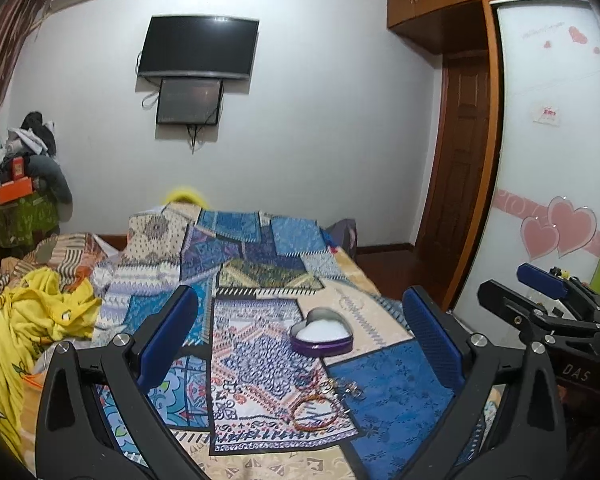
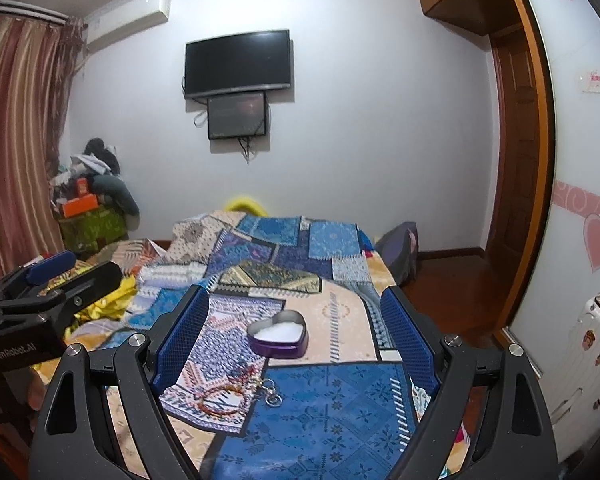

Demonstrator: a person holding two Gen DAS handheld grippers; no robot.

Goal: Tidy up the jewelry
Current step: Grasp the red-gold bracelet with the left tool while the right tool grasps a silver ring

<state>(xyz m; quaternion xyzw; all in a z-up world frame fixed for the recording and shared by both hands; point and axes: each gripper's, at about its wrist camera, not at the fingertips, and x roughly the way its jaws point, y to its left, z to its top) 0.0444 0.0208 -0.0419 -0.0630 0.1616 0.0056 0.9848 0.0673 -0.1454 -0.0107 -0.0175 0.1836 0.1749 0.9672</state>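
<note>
Hovering above a bed (image 1: 380, 384) covered by a patchwork quilt, two grippers are pointing forward side by side, both with jaws spread wide and holding nothing. The left gripper (image 1: 300, 320) is framing the work area between its blue pads; the right gripper (image 2: 296, 320) is doing the same from slightly further right.

Sitting ahead of both sets of jaws, roughly centred between them, is one heart-shaped tin (image 1: 322, 336), purple-walled, lidless, with a white lining and seemingly nothing inside. Lying nearer the jaws than the tin, on the quilt, is a small cluster of jewelry: one orange-red bracelet (image 2: 222, 400) forming a ring, one red cord (image 2: 246, 374) just beyond it, and one silvery clasp piece (image 2: 272, 394) just to the right. The pieces are lying close together, possibly touching; finer detail is too small to tell.

Judging by this, the organizing is only beginning: the tin is waiting open, all three pieces appear to be lying loose on the quilt, and each is waiting to be picked up and placed in the tin.
</note>
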